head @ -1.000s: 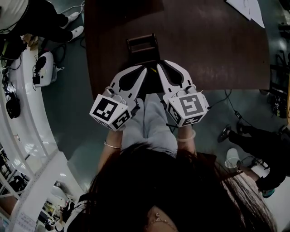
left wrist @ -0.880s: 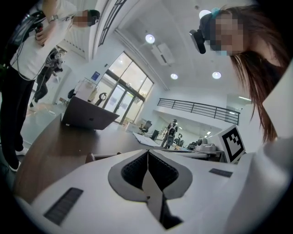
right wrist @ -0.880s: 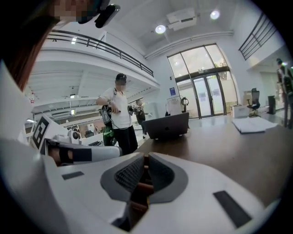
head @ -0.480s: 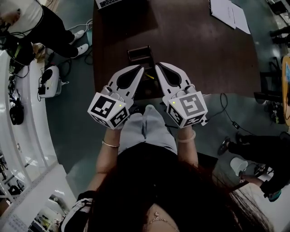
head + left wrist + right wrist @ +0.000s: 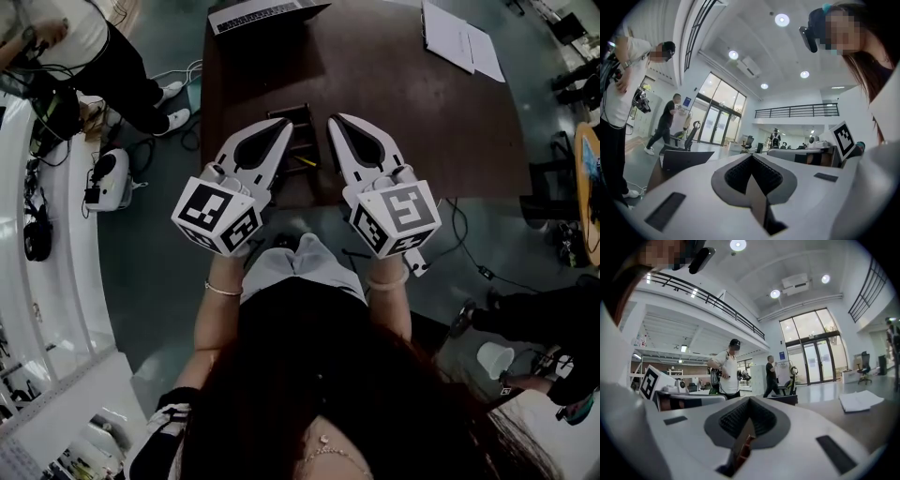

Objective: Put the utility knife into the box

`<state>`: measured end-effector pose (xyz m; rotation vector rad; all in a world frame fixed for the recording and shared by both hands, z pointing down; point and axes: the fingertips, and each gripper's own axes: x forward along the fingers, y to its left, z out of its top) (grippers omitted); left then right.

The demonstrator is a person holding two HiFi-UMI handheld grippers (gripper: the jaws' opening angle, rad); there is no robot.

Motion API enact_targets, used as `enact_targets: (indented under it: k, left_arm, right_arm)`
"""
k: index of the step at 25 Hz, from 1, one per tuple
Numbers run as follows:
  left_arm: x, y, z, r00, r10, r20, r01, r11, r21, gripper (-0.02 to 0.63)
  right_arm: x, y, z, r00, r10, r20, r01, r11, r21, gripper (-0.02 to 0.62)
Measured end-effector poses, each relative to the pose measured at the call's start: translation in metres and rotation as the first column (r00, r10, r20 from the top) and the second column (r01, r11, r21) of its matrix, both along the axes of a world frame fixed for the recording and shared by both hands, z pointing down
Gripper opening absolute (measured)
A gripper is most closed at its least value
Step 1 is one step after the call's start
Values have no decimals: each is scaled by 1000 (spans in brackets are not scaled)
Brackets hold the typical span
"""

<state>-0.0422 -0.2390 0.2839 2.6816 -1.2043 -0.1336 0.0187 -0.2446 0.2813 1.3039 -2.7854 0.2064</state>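
A small dark open box (image 5: 297,120) stands on the brown table (image 5: 412,122), near its front edge. Just in front of the box lies a thin yellow object (image 5: 303,161), which may be the utility knife; it is too small to tell. My left gripper (image 5: 281,125) hovers at the box's left side, jaws shut with nothing held. My right gripper (image 5: 336,121) hovers at the box's right side, also shut and empty. Both gripper views look level across the room, over the shut left gripper (image 5: 751,156) and right gripper (image 5: 750,400); neither shows the box or the knife.
A laptop (image 5: 265,13) sits at the table's far edge and white papers (image 5: 461,42) lie at the far right. A person (image 5: 89,42) stands left of the table, with cables and gear on the floor. More people stand beyond the right gripper (image 5: 726,369).
Both grippers have moved forward from the table's near edge to flank the box. The head view now takes in more of the table, with the laptop in sight.
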Motion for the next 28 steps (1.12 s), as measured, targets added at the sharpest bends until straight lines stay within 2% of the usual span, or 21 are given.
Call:
enact_targets:
  k: [3, 10, 28]
  left_arm:
    - [-2, 0, -10, 1000, -4, 0, 4, 999, 31, 2]
    - [-5, 6, -15, 1000, -7, 1, 7, 999, 48, 2]
    - [-6, 6, -9, 1000, -12, -8, 12, 999, 31, 2]
  right_arm:
    - [-1, 1, -11, 1000, 4, 1, -4, 1000, 31, 15]
    - [-5, 8, -17, 1000, -3, 1, 3, 999, 46, 15]
    - [-3, 7, -13, 1000, -3, 1, 3, 1000, 30, 15]
